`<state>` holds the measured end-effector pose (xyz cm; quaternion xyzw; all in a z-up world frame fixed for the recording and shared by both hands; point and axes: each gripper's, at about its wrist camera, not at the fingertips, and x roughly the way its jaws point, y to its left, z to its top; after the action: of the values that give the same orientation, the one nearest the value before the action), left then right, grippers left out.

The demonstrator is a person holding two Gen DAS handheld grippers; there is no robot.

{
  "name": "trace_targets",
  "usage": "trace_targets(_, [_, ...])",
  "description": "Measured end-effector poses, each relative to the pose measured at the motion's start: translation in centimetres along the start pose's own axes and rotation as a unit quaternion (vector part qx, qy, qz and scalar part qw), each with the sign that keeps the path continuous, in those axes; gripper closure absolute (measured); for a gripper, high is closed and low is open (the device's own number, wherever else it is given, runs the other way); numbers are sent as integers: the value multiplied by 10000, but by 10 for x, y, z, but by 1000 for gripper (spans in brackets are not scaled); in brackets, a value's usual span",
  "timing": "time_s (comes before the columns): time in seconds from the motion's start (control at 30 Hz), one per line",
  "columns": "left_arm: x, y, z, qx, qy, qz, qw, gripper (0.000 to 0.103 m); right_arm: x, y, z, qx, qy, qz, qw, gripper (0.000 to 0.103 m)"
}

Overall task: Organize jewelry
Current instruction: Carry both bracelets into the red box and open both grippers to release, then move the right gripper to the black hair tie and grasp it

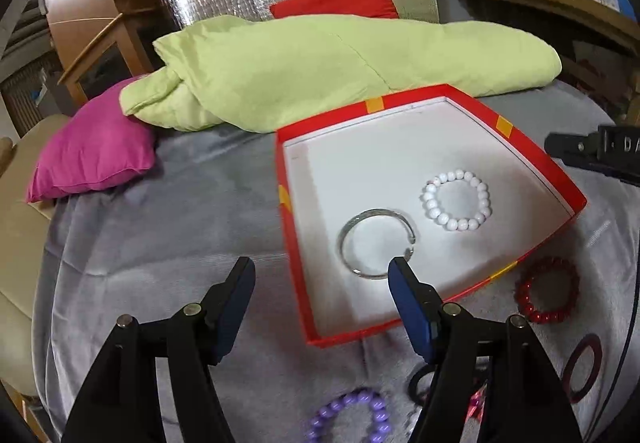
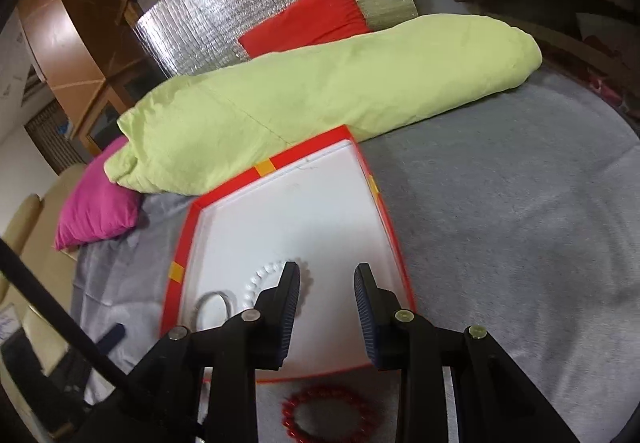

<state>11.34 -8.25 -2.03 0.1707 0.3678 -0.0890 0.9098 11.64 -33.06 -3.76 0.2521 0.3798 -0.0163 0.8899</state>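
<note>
My left tool (image 1: pixel 322 275) and right tool (image 2: pixel 327 281), jaws apart and empty, over red box (image 1: pixel 532 147) at frame centre, holding silver bangle (image 1: pixel 376 243) beside white bead bracelet (image 1: pixel 455 199); red bead bracelet (image 1: pixel 548 290) outside, lower right, on grey bedcover (image 1: pixel 160 243).

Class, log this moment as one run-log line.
box: white bead bracelet, clear bangle inside | red bead bracelet, purple bead bracelet outside | left hand-held gripper: open, empty | right hand-held gripper: open, empty
</note>
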Motion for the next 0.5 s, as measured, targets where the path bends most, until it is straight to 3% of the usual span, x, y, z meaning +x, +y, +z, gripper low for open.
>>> trace_targets(0.5, [-23, 20, -11, -30, -116, 16, 9999, 33, 0, 10, -9, -358, 226, -162, 9990, 72])
